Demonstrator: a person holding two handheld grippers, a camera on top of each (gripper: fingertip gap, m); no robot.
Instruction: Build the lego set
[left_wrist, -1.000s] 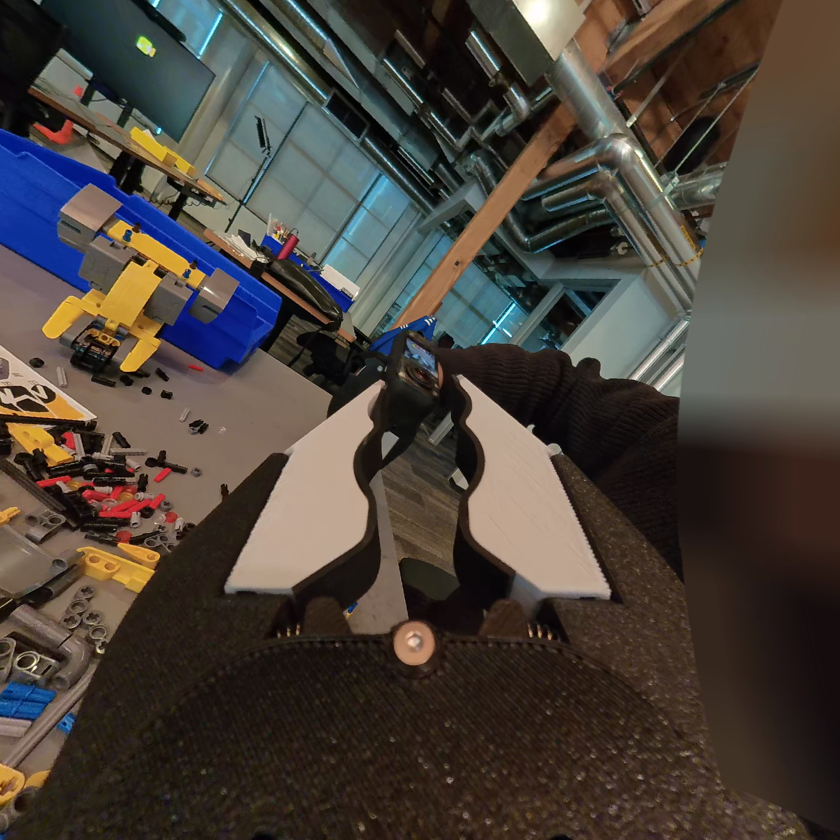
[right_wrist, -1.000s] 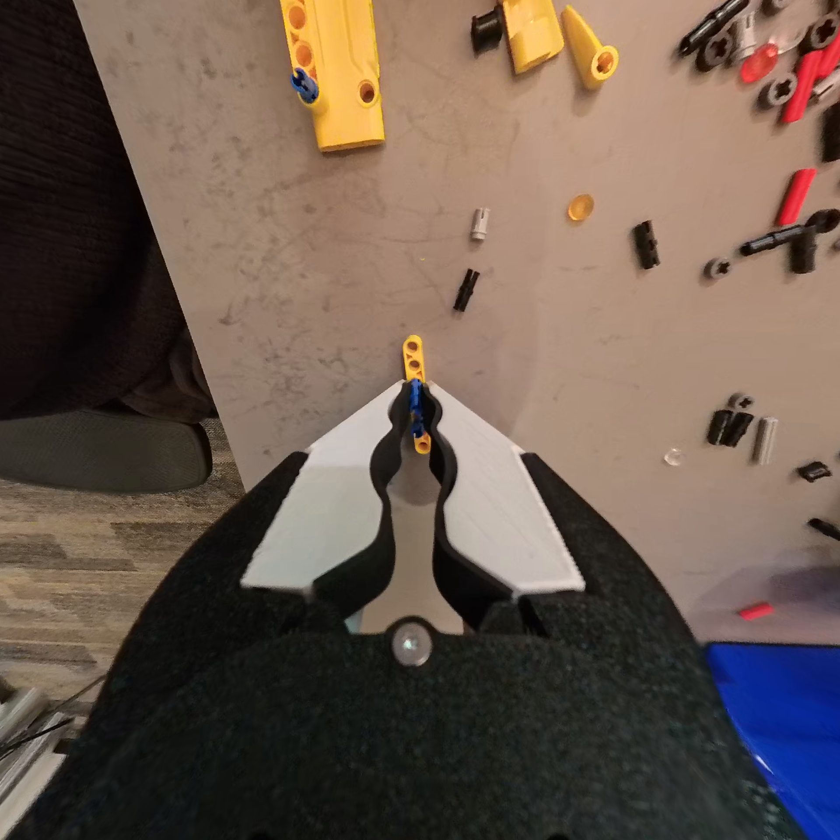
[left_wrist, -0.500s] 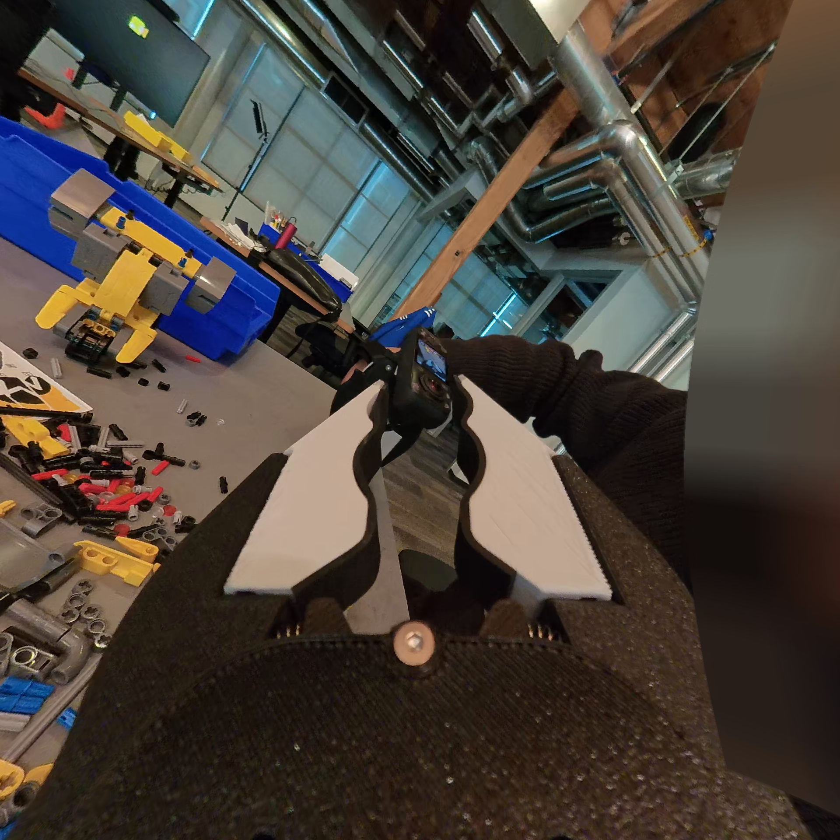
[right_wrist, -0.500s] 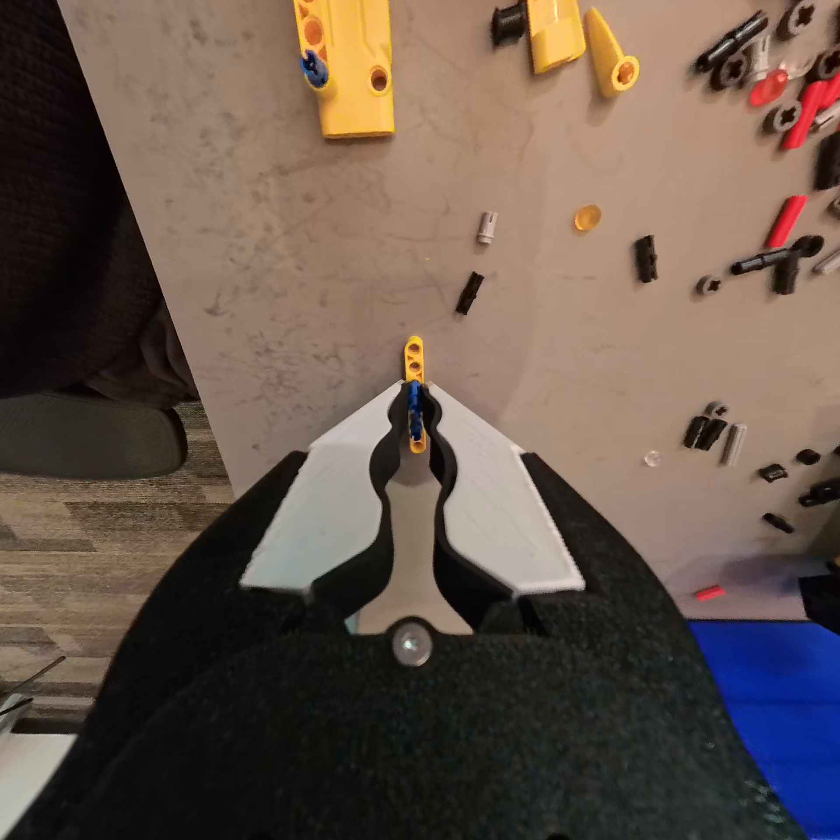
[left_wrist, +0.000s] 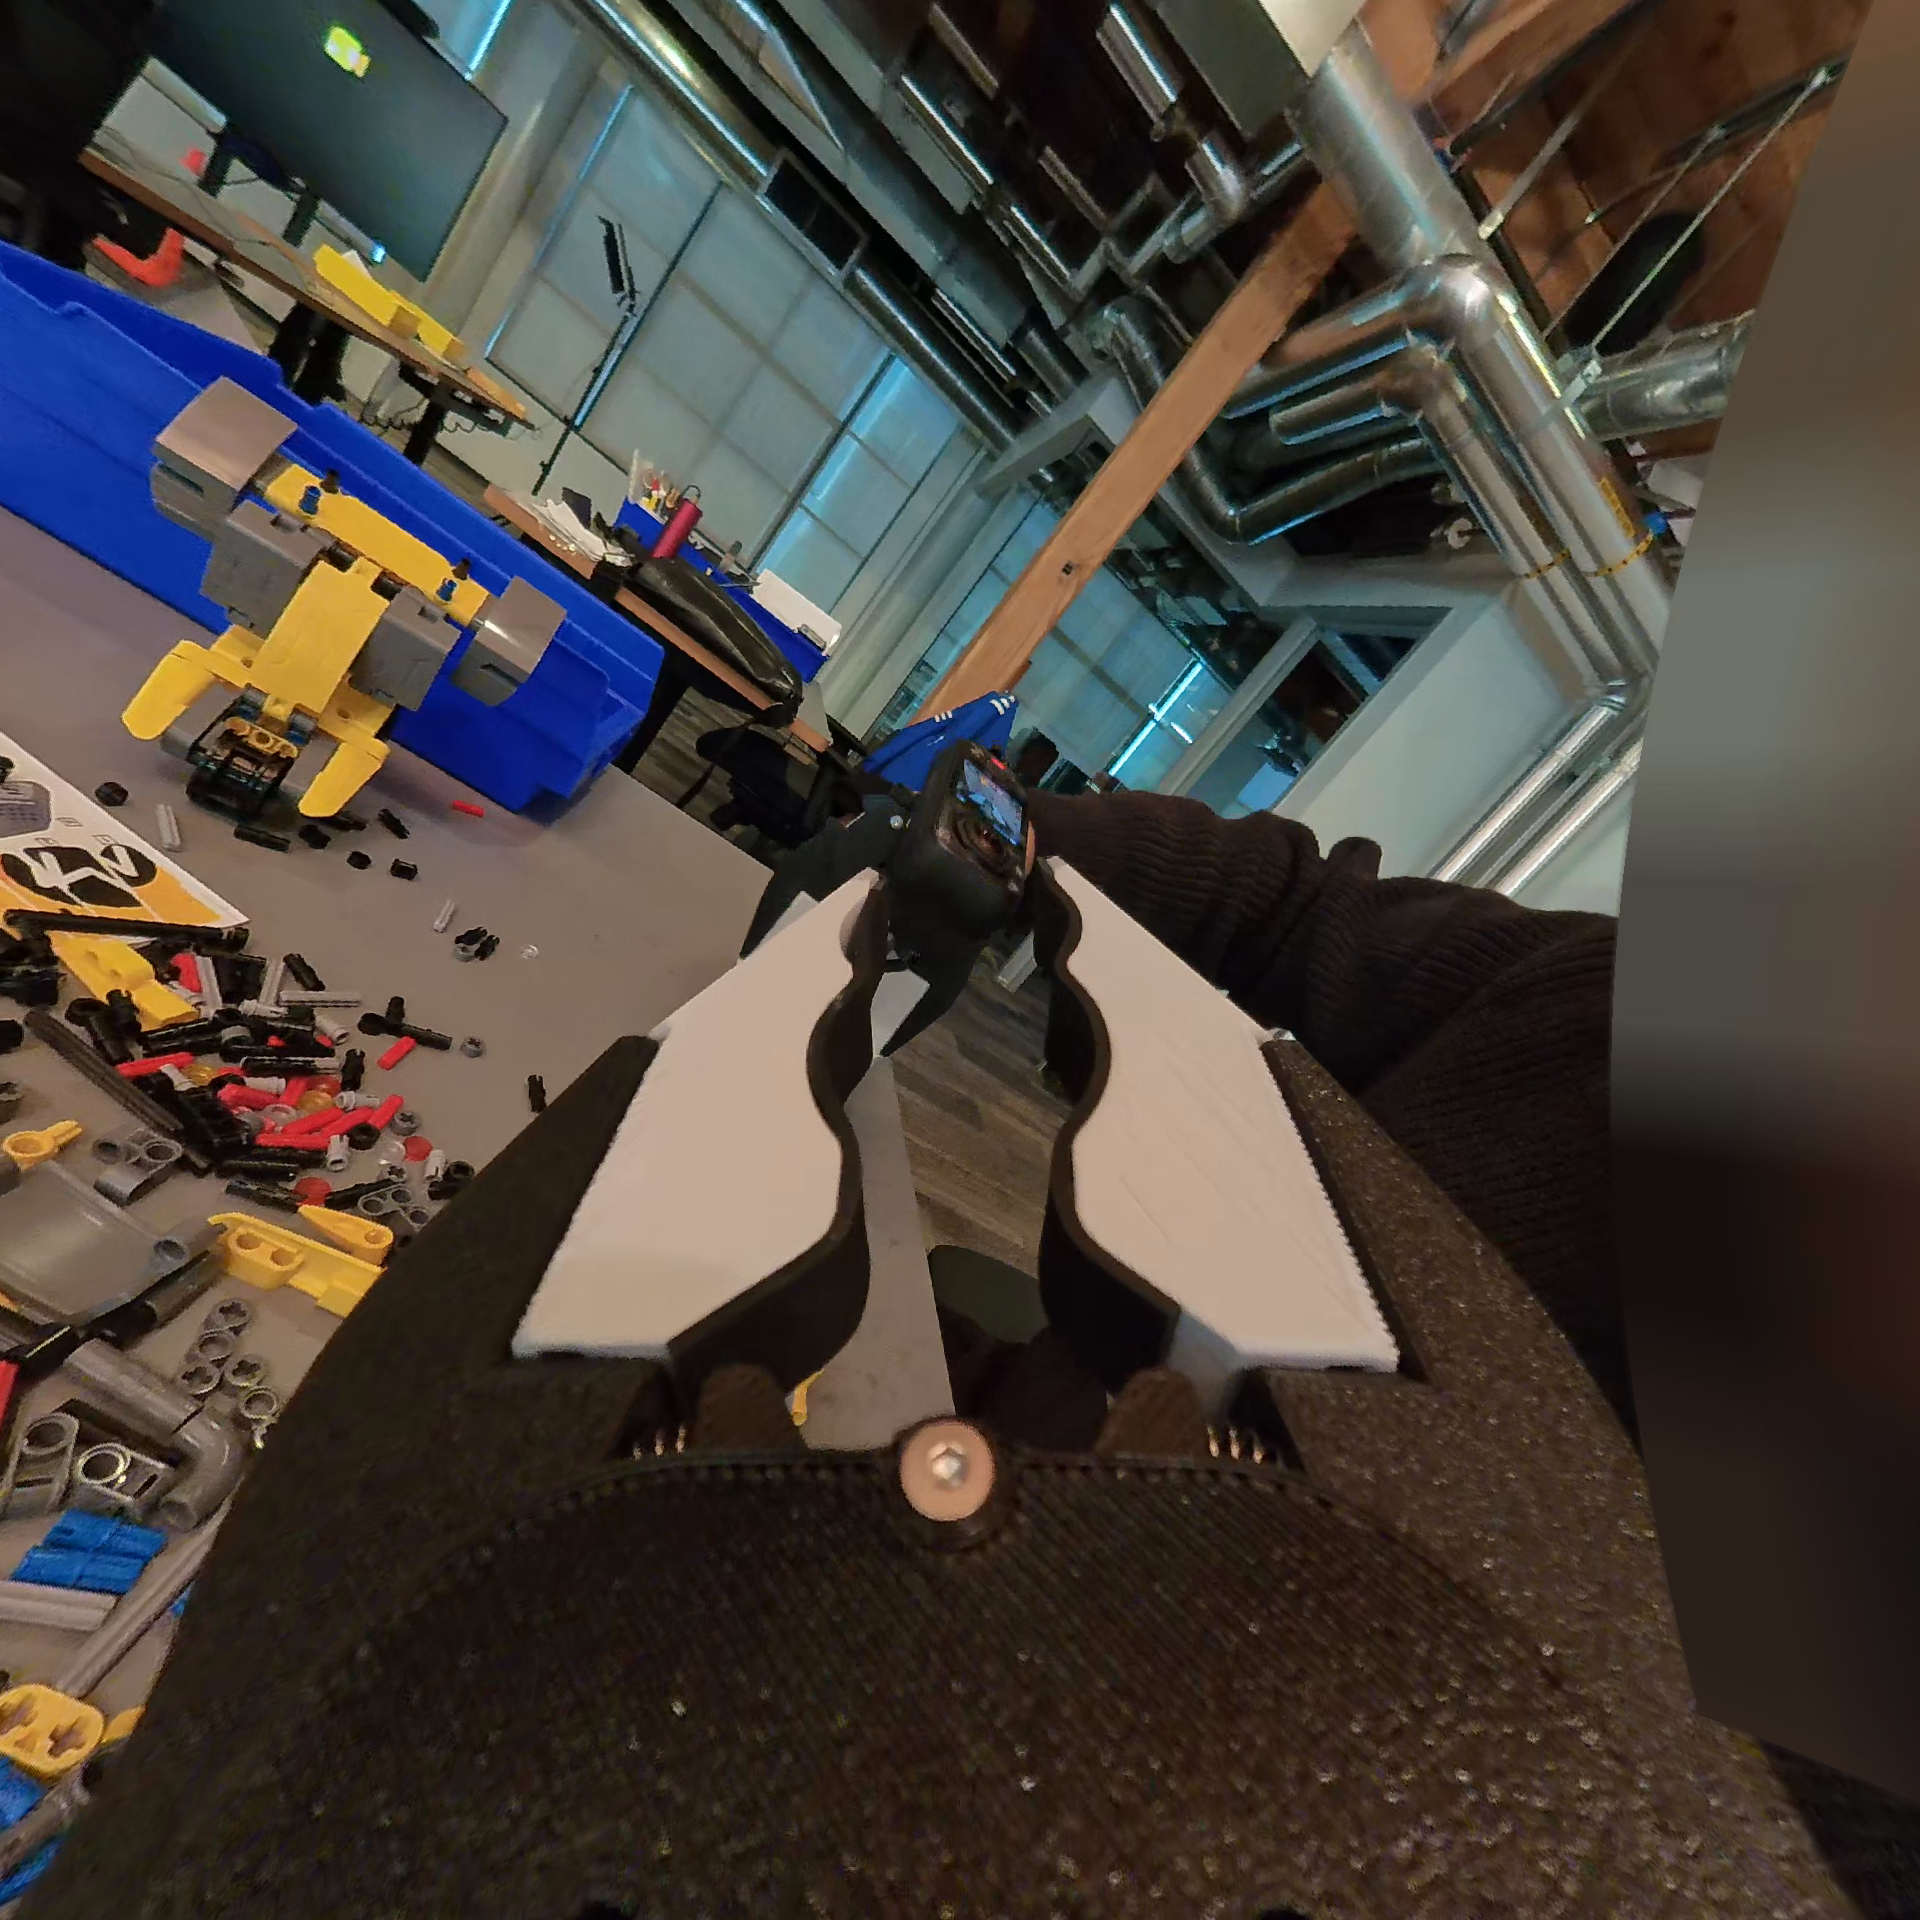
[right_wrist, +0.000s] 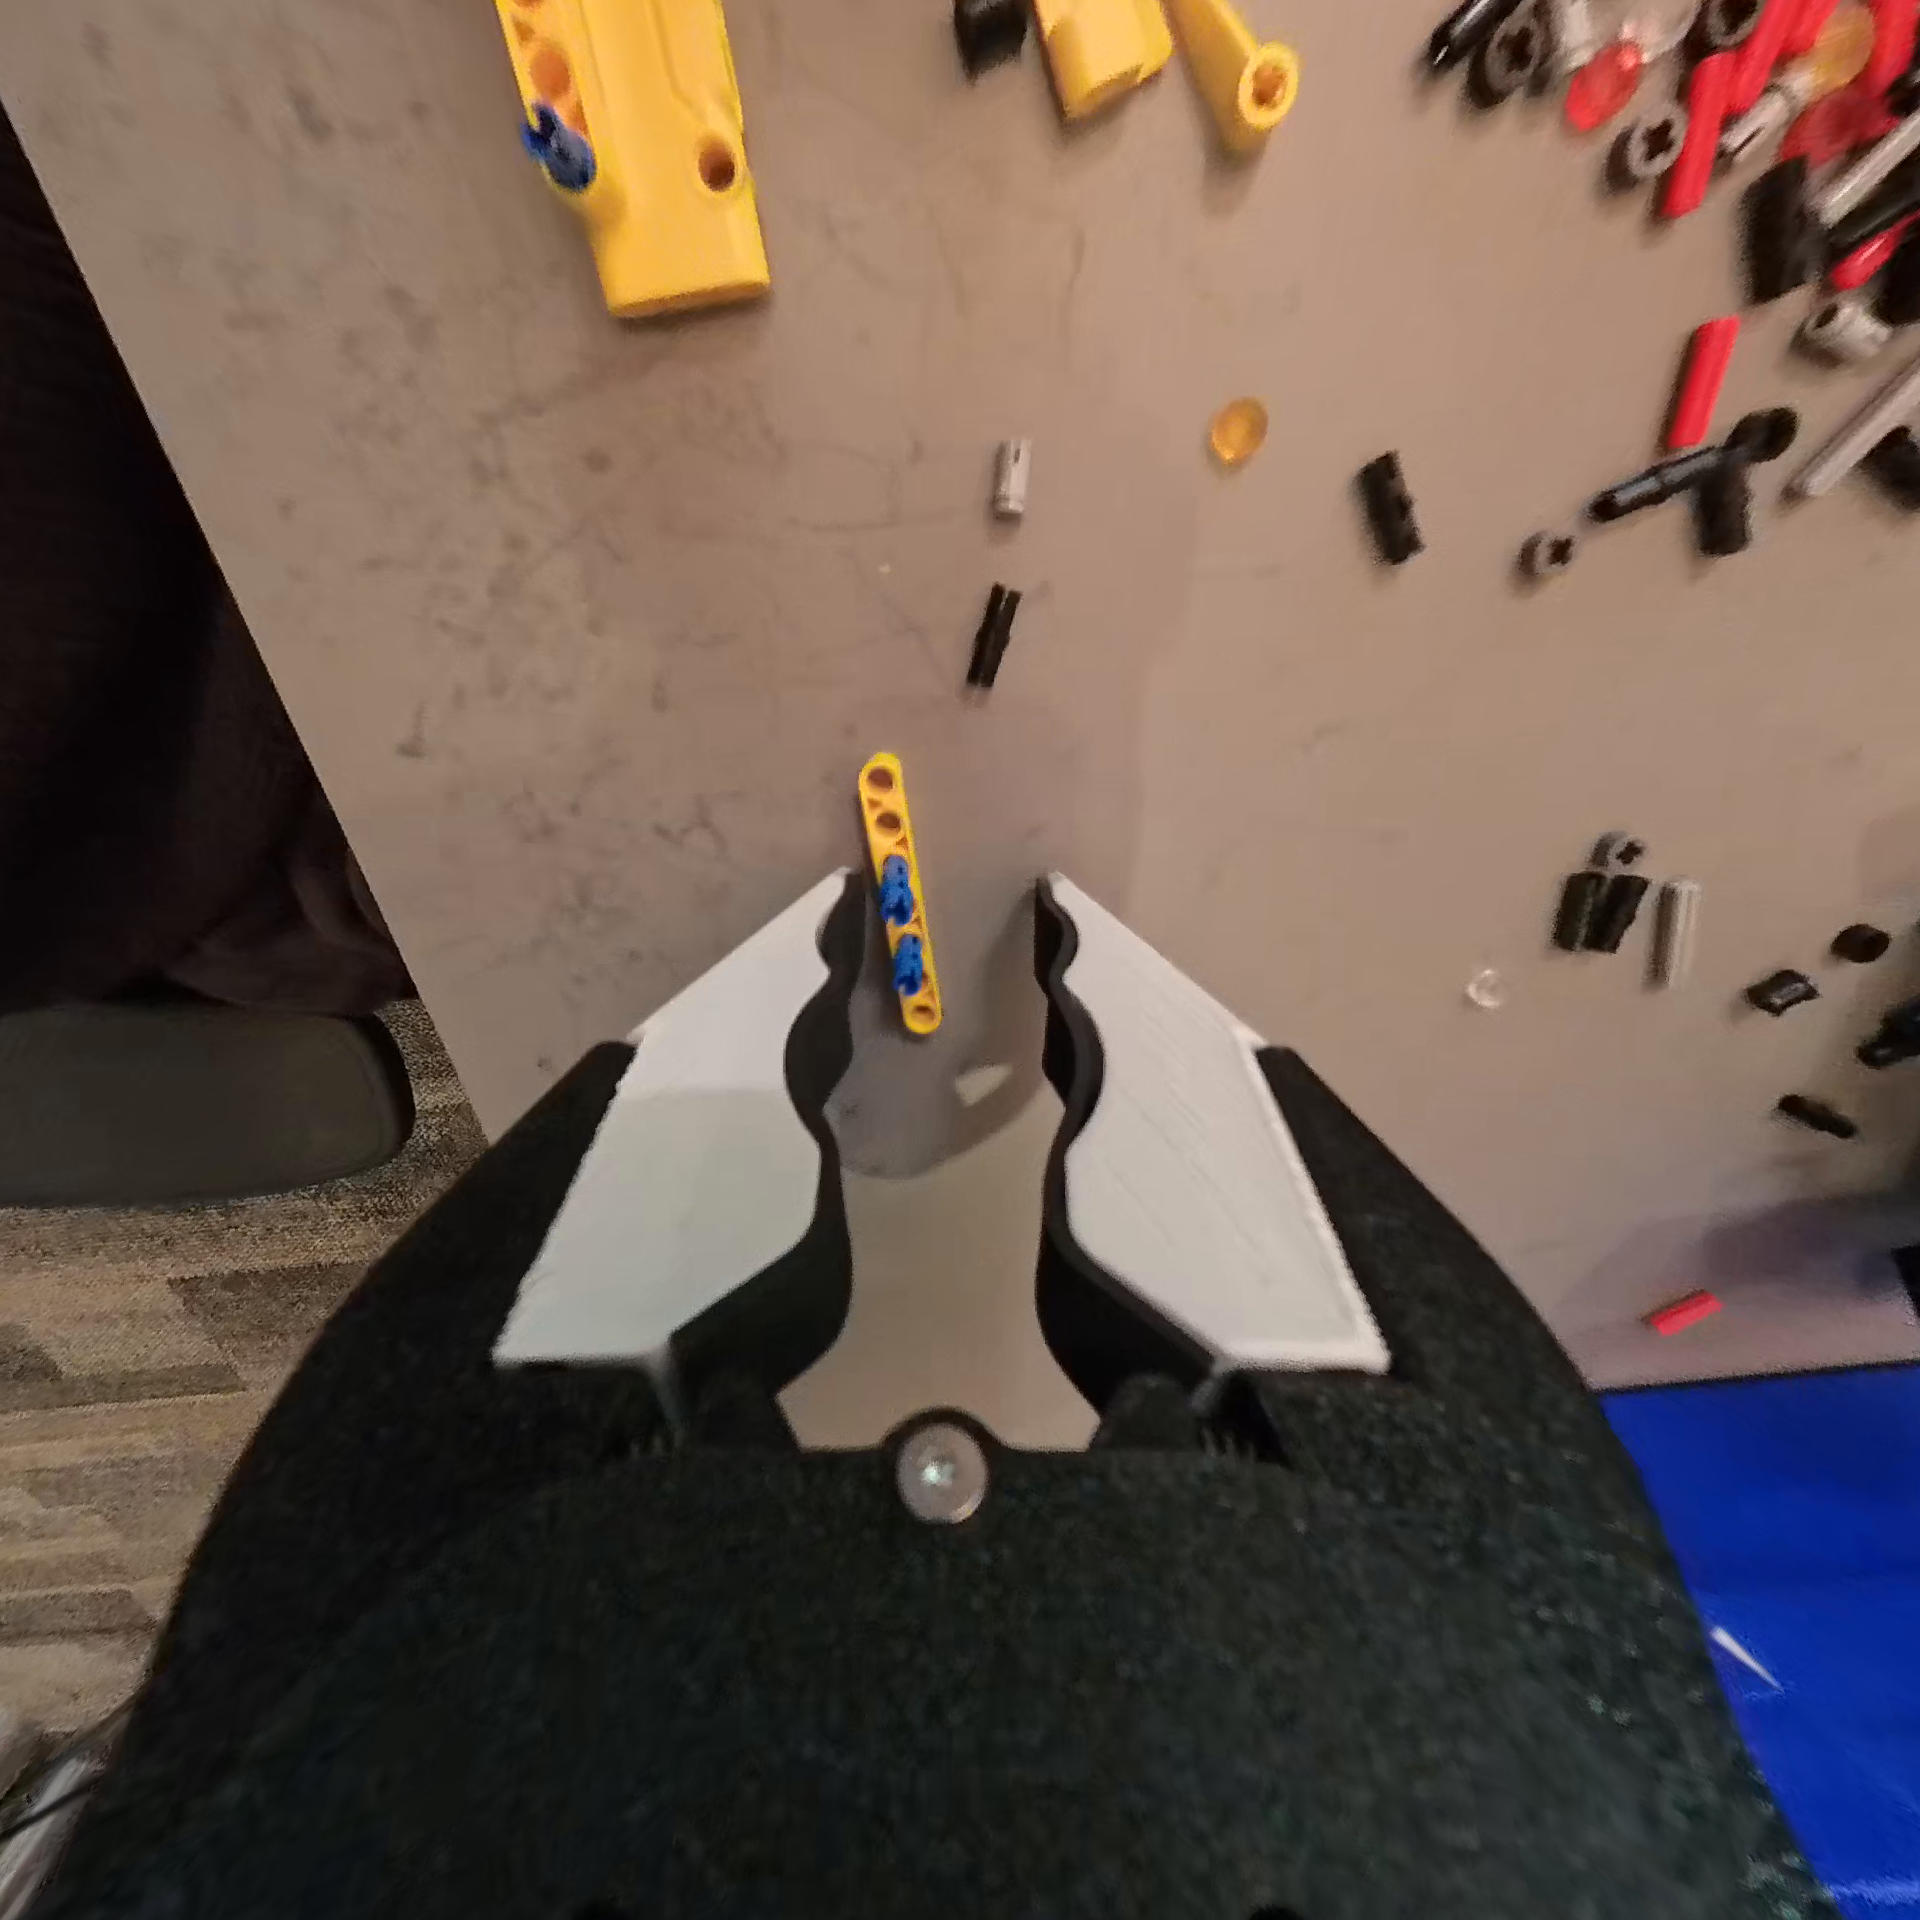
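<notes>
My right jaws, clamped on the yellow beam (right_wrist: 899, 896) a moment ago, now stand apart around it, while my left jaws stay apart, empty.

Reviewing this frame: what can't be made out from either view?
- Right wrist view: whether the thin yellow beam with blue pins rests on the table or hangs against the right gripper's left finger; motion blur smears the loose parts.
- Left wrist view: a blurred patch hides the right side; the left gripper blocks the table's near edge.
</notes>
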